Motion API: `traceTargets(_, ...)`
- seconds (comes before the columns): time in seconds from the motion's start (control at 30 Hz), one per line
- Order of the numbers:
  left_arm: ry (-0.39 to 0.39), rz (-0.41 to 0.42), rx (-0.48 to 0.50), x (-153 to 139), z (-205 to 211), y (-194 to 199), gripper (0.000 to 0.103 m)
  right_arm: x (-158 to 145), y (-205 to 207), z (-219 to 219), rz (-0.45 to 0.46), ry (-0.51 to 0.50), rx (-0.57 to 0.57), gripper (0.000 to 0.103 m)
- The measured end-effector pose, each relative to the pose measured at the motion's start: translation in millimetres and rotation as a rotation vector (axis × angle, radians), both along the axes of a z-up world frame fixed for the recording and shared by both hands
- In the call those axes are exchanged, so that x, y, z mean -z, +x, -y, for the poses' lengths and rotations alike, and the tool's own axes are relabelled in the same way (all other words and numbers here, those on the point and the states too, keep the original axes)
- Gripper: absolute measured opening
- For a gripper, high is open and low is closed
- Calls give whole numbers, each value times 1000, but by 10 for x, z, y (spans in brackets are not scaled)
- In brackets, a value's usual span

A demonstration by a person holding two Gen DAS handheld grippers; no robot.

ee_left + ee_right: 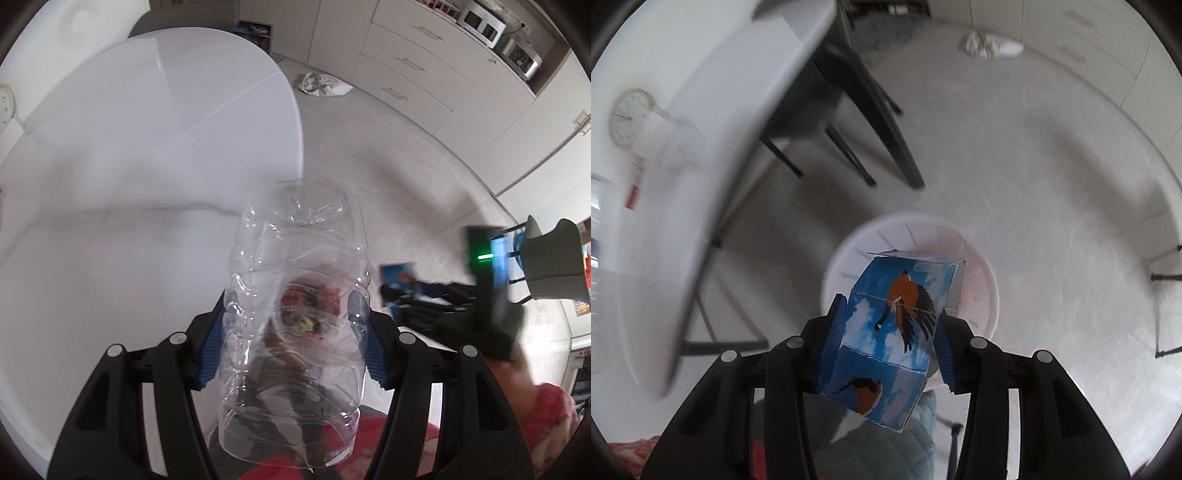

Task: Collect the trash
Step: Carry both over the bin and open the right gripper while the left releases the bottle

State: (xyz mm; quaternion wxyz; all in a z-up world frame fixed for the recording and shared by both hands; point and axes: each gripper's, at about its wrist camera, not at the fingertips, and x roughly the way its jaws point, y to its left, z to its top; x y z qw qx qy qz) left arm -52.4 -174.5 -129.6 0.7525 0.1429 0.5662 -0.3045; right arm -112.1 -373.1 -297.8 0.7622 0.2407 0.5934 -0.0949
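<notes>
My left gripper [293,328] is shut on a clear, empty plastic bottle [295,295], held with its base pointing away from me beside the white round table [147,147]. My right gripper [890,332] is shut on a blue carton printed with orange birds [894,332]. It holds the carton above the open mouth of a white bin [982,295] on the floor. The right gripper and its carton also show blurred in the left wrist view [399,277]. A crumpled white wrapper [321,85] lies on the floor near the cabinets; it also shows in the right wrist view [990,44].
White drawer cabinets [424,62] line the far wall, with a microwave [480,22] above. A dark chair [849,110] stands under the table edge [701,147]. A wall clock [629,118] hangs at left. Pale floor [1034,166] surrounds the bin.
</notes>
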Motion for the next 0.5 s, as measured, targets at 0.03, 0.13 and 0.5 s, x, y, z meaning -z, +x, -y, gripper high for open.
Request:
traceTargets(0.03, 3, -3, 4, 26, 19, -2, 60, 161, 13, 5, -28, 1, -9, 45)
traceTargets(0.13, 24, -12, 16, 112, 131, -31, 60, 533, 47, 7, -92, 13, -18, 45)
traceTargets(0.5, 58, -21, 59, 255, 446, -117, 60, 891, 59, -19, -167, 31, -10, 88)
